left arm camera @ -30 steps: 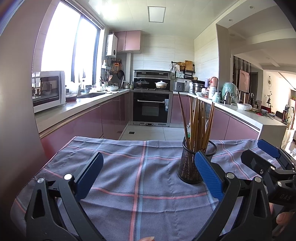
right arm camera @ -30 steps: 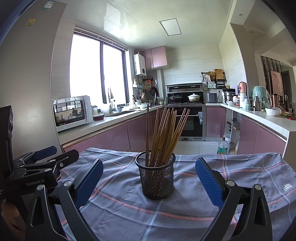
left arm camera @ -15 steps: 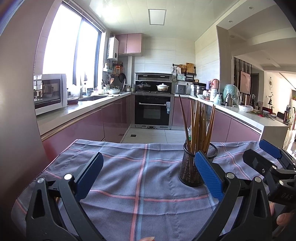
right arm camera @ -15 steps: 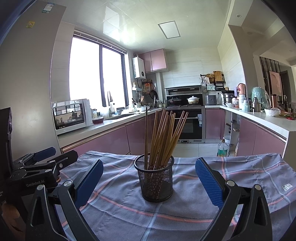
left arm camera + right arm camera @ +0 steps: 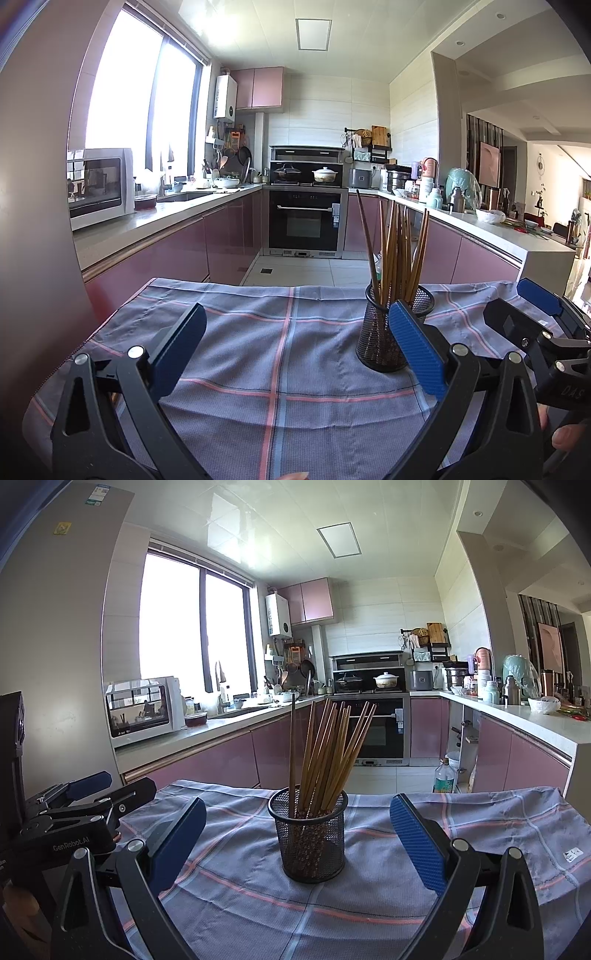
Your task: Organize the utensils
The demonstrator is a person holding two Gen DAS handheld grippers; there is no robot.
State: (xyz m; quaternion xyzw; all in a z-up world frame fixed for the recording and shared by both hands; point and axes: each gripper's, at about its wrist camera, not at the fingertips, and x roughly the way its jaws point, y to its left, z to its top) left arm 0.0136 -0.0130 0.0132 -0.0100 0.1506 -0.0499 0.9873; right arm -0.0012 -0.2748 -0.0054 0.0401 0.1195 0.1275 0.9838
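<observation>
A black mesh holder (image 5: pixel 309 840) stands upright on the checked grey cloth (image 5: pixel 369 897), with several brown chopsticks (image 5: pixel 325 753) standing in it. My right gripper (image 5: pixel 297 840) is open and empty, its blue pads either side of the holder but nearer to me. In the left wrist view the holder (image 5: pixel 384 332) is right of centre, partly behind the right pad. My left gripper (image 5: pixel 295 345) is open and empty over bare cloth (image 5: pixel 280 354), left of the holder. The right gripper (image 5: pixel 535 325) also shows at that view's right edge.
The cloth covers a table whose far edge drops to the kitchen floor (image 5: pixel 295 269). Pink cabinets and counters line both sides, with a microwave (image 5: pixel 144 709) on the left counter and an oven (image 5: pixel 304 221) at the back. A plastic bottle (image 5: pixel 443 775) stands on the floor.
Both views have tilted up slightly, so the holder and cloth sit lower in frame. The holder, chopsticks and both open grippers are otherwise unchanged.
</observation>
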